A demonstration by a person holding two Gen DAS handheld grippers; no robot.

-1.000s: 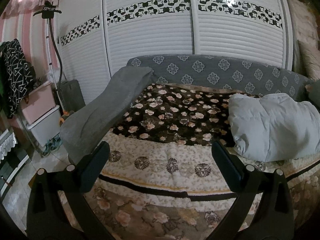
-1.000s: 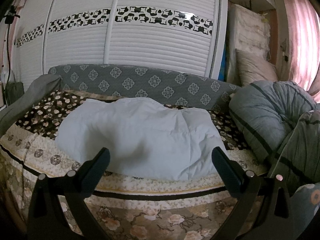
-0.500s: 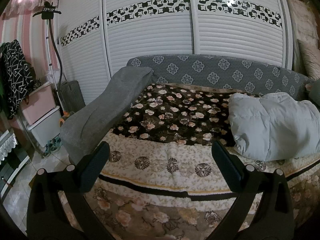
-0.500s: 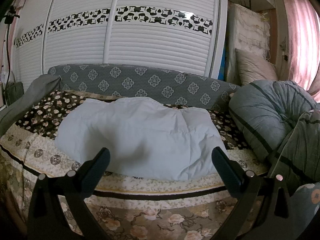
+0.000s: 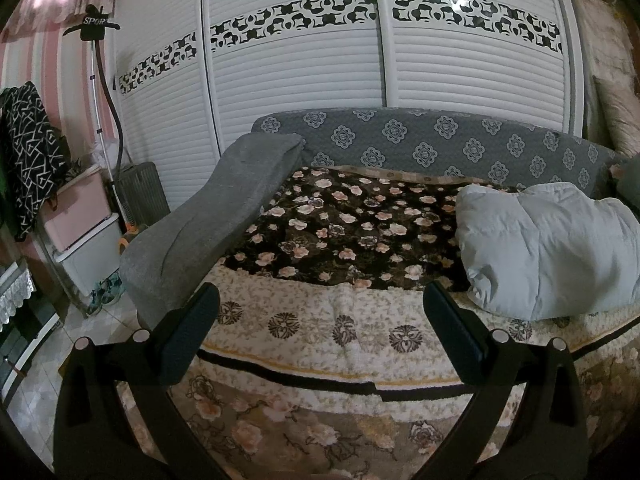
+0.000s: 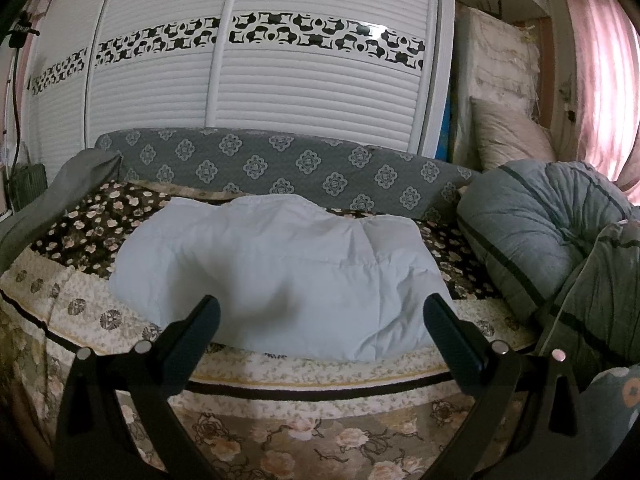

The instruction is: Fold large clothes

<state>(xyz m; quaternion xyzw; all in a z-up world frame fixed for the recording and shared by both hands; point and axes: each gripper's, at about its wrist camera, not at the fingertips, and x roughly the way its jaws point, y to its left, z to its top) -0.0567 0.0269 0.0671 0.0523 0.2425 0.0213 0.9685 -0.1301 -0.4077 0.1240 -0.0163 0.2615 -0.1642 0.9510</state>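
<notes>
Pale blue-grey padded fabric, puffy and quilted, is what the task's garment is made of, and it is seen lying in a rumpled heap on the bed, on the dark flowered blanket toward the right side and close to the near edge. Almost nothing is found to have changed over the last second: in the left view the garment is shifted only a shade to the right and the room a shade with it, which is read as a slight drift of the left claw and not as any movement of the cloth, while the right view is matched nearly line for line. The left claw is held with its jaws spread wide and nothing between them, aimed at the bare blanket to the left of the garment. The right claw is likewise held wide apart and empty, pointed straight at the near edge of the garment but apart from it. No hem, sleeve or collar can be made out in the heap. From this it is judged that folding has not been begun and that an approach is only being lined up; the garment would probably have to be spread flat first. A grey striped quilt is piled at the far right.
</notes>
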